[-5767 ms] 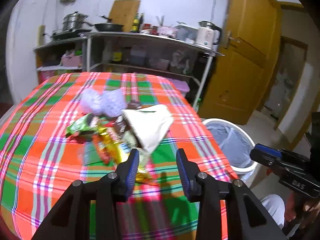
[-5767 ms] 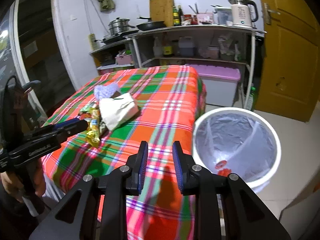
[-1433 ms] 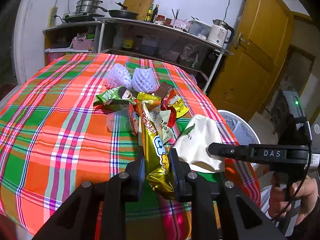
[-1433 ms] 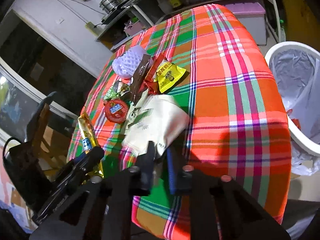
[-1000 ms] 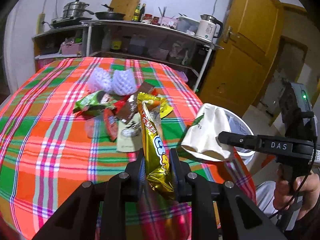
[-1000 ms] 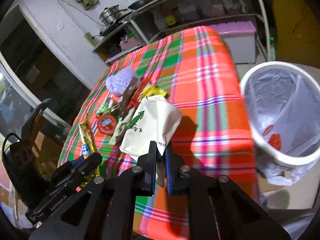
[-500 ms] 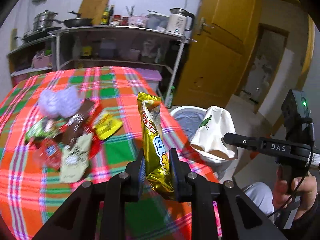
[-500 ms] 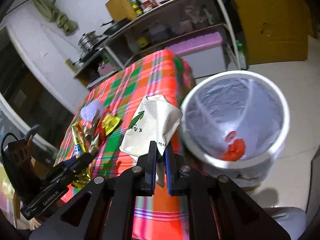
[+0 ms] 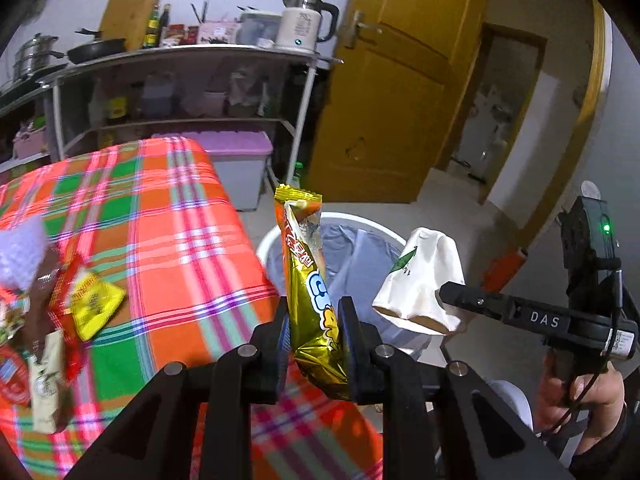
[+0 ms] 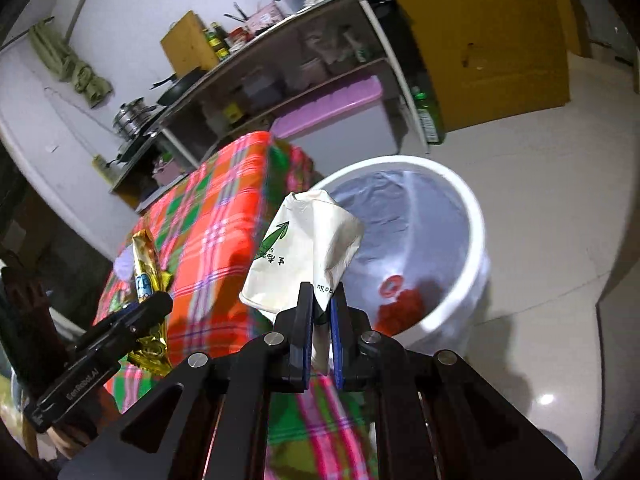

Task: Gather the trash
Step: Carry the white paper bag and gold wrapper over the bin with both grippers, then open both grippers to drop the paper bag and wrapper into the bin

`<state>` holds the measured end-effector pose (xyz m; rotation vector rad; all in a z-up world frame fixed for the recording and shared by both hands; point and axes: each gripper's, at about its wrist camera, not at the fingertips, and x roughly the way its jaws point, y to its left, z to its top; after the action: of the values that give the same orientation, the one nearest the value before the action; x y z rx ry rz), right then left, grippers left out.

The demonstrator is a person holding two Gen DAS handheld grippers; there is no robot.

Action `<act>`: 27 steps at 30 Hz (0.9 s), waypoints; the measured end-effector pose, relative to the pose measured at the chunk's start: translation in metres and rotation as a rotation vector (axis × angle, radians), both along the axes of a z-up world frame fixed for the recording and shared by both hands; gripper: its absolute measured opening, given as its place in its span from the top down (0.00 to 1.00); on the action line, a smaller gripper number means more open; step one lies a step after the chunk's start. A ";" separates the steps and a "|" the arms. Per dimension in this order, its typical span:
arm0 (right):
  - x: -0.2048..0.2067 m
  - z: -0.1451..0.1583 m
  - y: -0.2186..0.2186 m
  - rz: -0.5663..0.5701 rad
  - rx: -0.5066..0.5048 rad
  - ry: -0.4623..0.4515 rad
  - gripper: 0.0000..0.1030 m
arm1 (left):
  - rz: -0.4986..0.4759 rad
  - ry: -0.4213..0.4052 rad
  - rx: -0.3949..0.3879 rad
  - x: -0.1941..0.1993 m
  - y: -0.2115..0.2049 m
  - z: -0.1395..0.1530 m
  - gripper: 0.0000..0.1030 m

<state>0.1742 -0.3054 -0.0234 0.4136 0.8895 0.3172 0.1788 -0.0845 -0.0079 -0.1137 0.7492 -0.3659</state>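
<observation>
White bin [image 10: 476, 216] lined with clear plastic, red scraps at its bottom, beside the plaid-covered table [image 9: 168, 216]; left gripper [image 9: 313, 336] clamped on gold snack wrapper [image 9: 310, 276], right gripper [image 10: 321, 320] clamped on crumpled white paper bag [image 10: 304, 256], both near the rim

The right claw [image 9: 448, 294], seen from the left wrist camera, bears the white letters "DAS" along its black side. From the right wrist camera, the left claw [image 10: 166, 302] shows white lettering on its body that looks like "GenRobot.AI", though it is small and slanted. The crumpled white paper bag [image 10: 304, 256] carries a green arrow mark with small green and black print beneath it, too small and upside down to read. The gold snack wrapper [image 9: 312, 296] has large blue-and-white lettering and red characters, both unreadable.
</observation>
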 end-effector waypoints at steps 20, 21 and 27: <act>0.039 -0.046 -0.017 -0.020 -0.082 0.107 0.88 | -0.026 0.172 0.016 0.062 -0.036 -0.042 0.70; 0.040 -0.046 -0.016 -0.019 -0.085 0.107 0.86 | -0.025 0.175 0.015 0.062 -0.035 -0.043 0.70; 0.038 -0.043 -0.018 -0.022 -0.081 0.090 0.69 | -0.022 0.170 -0.017 0.063 -0.031 -0.042 0.63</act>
<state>0.2124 -0.3234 -0.0664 0.3644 0.9815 0.2430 0.2419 -0.1153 -0.0498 -0.1540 0.9160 -0.3865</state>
